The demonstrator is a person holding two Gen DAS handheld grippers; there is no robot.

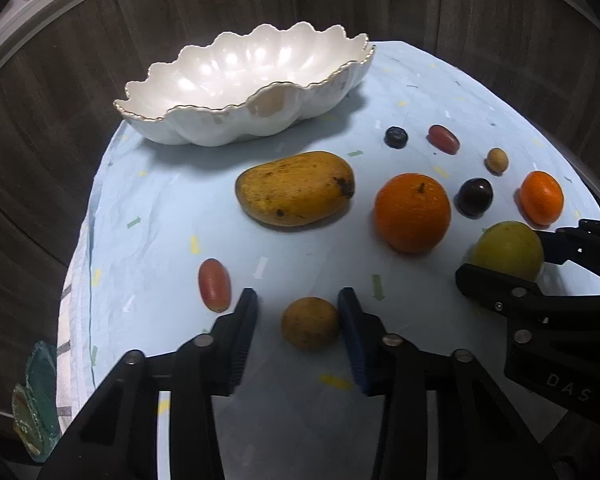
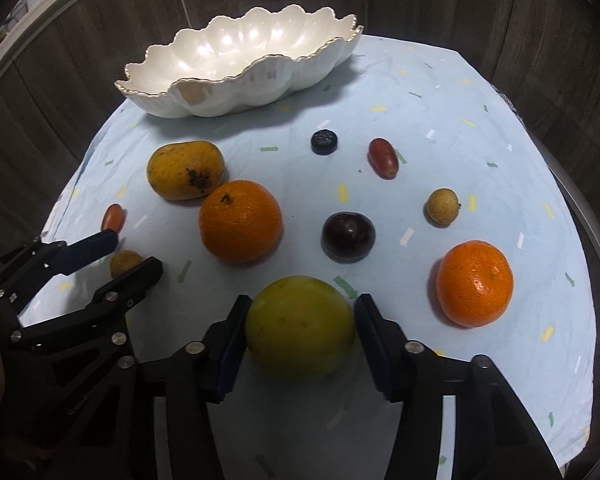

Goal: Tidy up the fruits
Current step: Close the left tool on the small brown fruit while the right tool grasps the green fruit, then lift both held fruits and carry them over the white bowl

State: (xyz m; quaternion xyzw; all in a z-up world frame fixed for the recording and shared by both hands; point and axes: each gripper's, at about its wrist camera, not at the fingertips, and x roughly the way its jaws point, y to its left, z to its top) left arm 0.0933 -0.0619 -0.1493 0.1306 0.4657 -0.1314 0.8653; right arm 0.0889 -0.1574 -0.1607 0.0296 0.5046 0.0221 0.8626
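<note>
Ten fruits dot the pale-blue tablecloth (image 2: 440,92).

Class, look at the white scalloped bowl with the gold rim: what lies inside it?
Nothing shows inside the white scalloped gold-rimmed bowl: only its glossy ribbed inner surface, with no fruit. The wavy near wall hides the lowest near strip of the interior, so that part cannot be checked.

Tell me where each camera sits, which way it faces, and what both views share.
Left wrist: rides the left tool, looks forward and down over the table toward the bowl; its own two fingers straddle a small brown fruit, the right tool at the right edge.
Right wrist: rides the right tool, same heading; its fingers flank a yellow-green fruit, the left tool lower left.
Shared: bowl, mango, big orange, blue cloth.
</note>
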